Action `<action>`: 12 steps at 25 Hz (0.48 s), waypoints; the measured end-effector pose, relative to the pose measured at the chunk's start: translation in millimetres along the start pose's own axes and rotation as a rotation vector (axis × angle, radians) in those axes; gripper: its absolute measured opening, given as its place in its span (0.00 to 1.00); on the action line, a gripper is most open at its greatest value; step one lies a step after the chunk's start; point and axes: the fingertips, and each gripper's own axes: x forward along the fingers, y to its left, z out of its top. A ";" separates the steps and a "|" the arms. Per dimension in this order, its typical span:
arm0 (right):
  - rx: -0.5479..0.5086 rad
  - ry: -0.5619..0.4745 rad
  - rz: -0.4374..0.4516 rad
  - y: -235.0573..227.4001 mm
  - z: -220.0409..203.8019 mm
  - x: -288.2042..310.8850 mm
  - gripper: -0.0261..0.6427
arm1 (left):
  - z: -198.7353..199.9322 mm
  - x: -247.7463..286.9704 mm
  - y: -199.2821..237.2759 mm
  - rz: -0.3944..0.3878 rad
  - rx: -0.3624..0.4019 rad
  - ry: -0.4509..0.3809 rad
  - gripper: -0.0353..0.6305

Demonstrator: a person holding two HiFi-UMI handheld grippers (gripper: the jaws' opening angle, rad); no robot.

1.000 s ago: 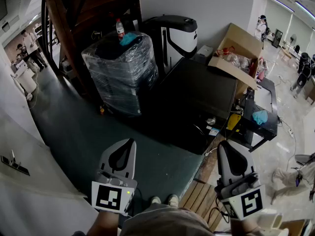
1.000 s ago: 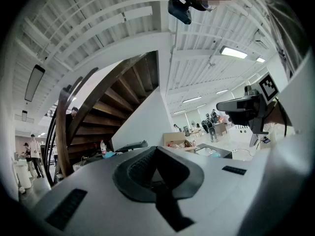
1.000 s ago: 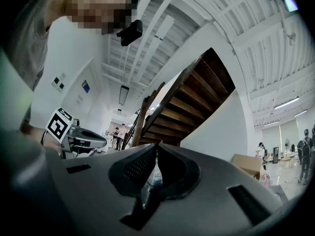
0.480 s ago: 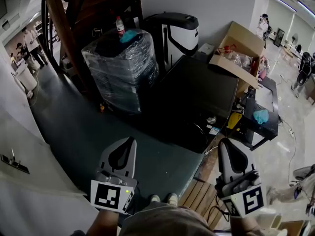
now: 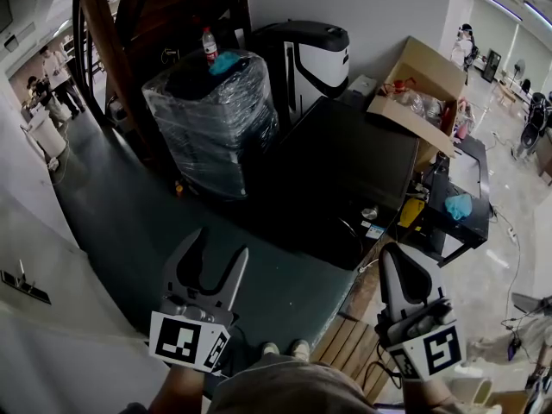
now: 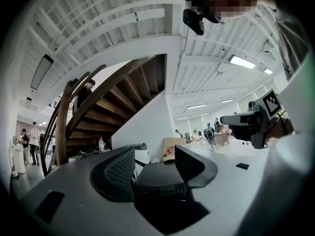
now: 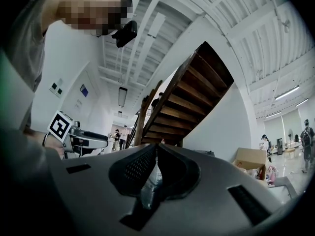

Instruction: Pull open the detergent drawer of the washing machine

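1. Shoes [image 5: 285, 350] at the bottom edge of the head view, toes on dark green floor [image 5: 129, 222], just beside a slatted wooden board [image 5: 345, 343].
2. Left gripper [image 5: 222, 244]: low at left, pointing level, having just been opening; now parted to a middling gap, with nothing between the pads.
3. Right gripper [image 5: 392, 253]: low at right, tipped slightly upward, closed tip to tip, nothing held.
4. Ahead of both, well apart from them: a flat black table [image 5: 345, 171], small items near its right edge too small to name.
5. Left of that table, touching or nearly so: a shrink-wrapped stack [image 5: 211, 128], topped by a red-capped bottle [image 5: 209, 48] and a blue cloth [image 5: 226, 62].
6. Behind the stack, against the white wall: a white-and-black appliance [image 5: 302, 59], possibly the washing machine, though cannot tell for sure; detergent drawer not made out in any view.
7. Right of it, at the table's far corner: an open cardboard box [image 5: 423, 89].
8. Overhead and at far left: a wooden staircase [image 5: 129, 15], with people [image 5: 47, 80] standing beyond it.
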 end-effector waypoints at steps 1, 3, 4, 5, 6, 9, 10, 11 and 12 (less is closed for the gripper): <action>0.002 -0.001 0.004 -1.5 -0.6 0.4 0.10 | -0.8 1.3 -1.0 0.002 0.004 0.003 0.44; -0.008 0.011 0.002 -7.2 -5.7 -1.6 0.10 | -1.6 3.6 -4.1 0.006 0.013 0.005 0.44; -0.012 0.015 0.002 -10.1 -7.9 -2.7 0.10 | -1.3 4.8 -5.7 0.008 0.016 0.003 0.44; -0.010 0.015 0.004 -12.2 -8.9 -2.8 0.10 | -0.8 6.1 -7.0 0.010 0.020 0.000 0.44; -0.006 0.014 0.008 -13.5 -9.5 -2.2 0.10 | -0.2 7.4 -7.8 0.012 0.023 -0.001 0.44; -0.005 0.021 0.023 -14.9 -13.1 -0.4 0.10 | -0.2 10.2 -8.6 0.019 0.023 0.001 0.44; -0.006 0.019 0.031 -14.2 -13.2 0.6 0.10 | -0.6 11.1 -8.6 0.021 0.022 0.002 0.44; -0.010 0.018 0.037 -14.1 -13.6 1.8 0.10 | -1.1 12.4 -8.5 0.024 0.019 0.001 0.44; -0.011 0.016 0.041 -14.3 -13.7 3.2 0.10 | -1.6 14.0 -8.5 0.025 0.014 0.001 0.44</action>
